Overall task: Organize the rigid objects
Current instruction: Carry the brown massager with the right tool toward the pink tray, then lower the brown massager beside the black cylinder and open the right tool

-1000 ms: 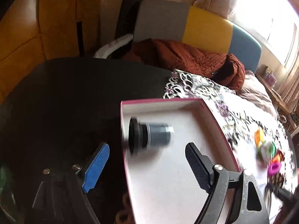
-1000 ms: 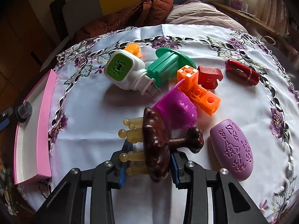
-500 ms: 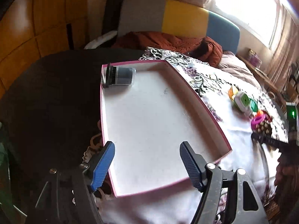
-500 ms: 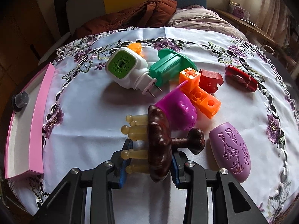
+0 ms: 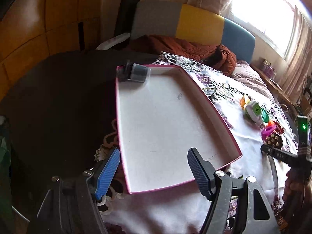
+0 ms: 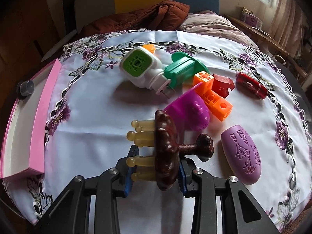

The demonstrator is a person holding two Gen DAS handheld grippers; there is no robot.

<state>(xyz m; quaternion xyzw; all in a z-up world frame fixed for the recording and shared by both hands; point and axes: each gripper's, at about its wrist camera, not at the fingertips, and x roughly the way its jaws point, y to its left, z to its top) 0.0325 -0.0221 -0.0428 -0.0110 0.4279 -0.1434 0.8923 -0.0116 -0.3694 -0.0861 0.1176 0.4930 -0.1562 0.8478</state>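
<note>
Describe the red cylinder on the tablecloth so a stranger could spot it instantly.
Start at the white floral tablecloth and find the toy cluster at its middle. Beyond the orange block chain, farthest from the pink tray, lies the red cylinder: glossy, dark red, lying alone on its side.

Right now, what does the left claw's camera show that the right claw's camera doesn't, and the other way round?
Only the left view shows the left claw, open and empty above the near end of the box, and the box's whole white floor.

Only the right view shows the purple oval, the red cylinder, and the right claw shut on the brown massager up close.

Both show the pink box with the grey cap in its far corner, the white plug, and the tablecloth.
</note>
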